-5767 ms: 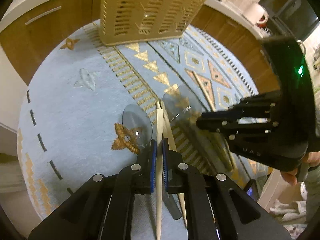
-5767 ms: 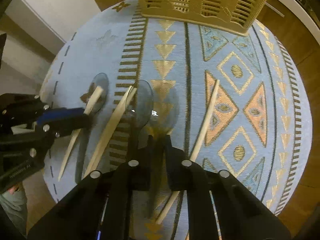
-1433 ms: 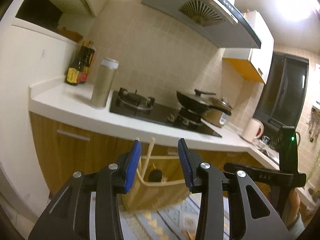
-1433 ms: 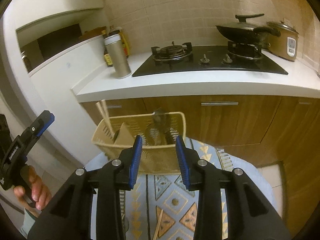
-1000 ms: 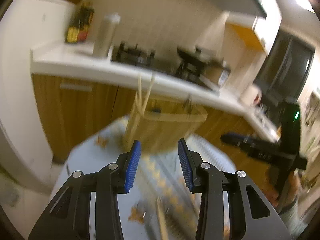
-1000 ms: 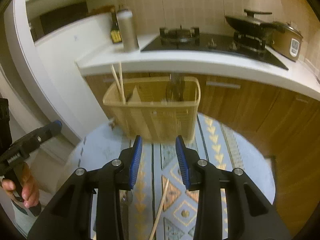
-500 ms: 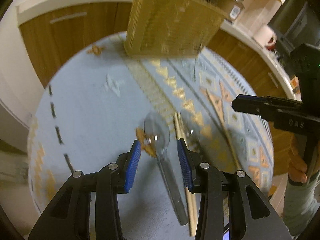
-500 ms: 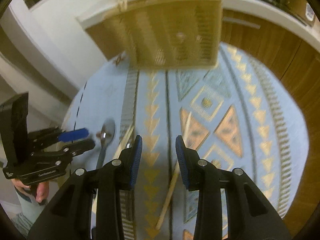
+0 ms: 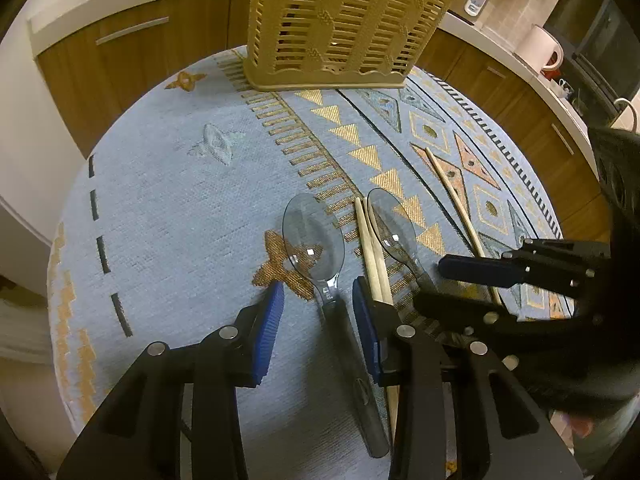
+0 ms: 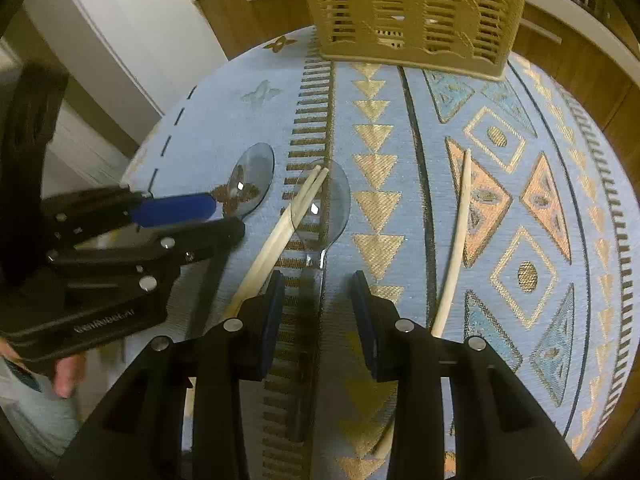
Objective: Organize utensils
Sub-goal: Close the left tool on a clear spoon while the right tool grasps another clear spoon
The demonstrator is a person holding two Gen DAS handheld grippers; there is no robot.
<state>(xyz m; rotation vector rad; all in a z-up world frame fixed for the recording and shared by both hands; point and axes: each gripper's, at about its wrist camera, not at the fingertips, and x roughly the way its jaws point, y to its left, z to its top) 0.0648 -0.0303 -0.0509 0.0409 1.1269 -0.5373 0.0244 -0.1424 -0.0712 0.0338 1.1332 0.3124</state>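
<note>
Both our grippers are back down over the mat after the drop at the basket [image 9: 340, 28]: 1.4 s ago both cams faced the counter w/ the basket ahead, now they look down at what's left. 5.8 s ago left was clamped on a chopstick and right sat around a spoon handle; now neither holds anything

Left gripper [image 9: 318, 300]: jaws apart, straddling the handle of the left spoon [image 9: 314, 240], no contact we can confirm

Right gripper [image 10: 318, 292]: jaws apart, around the handle of the right spoon [image 10: 322, 204]

Rel. to the basket: both spoons lie well in front of it, the chopstick pair [image 9: 372, 256] between the two bowls, single chopstick [image 10: 458, 236] further to the right of them, all flat on the mat [image 9: 168, 200]

Read: 1st batch delivered, 2nd pick starting, spoons next. Still 2 spoons + 3 sticks to go. Risk: left's right-hand finger is touching or just beside the chopstick pair, could catch it on closing
</note>
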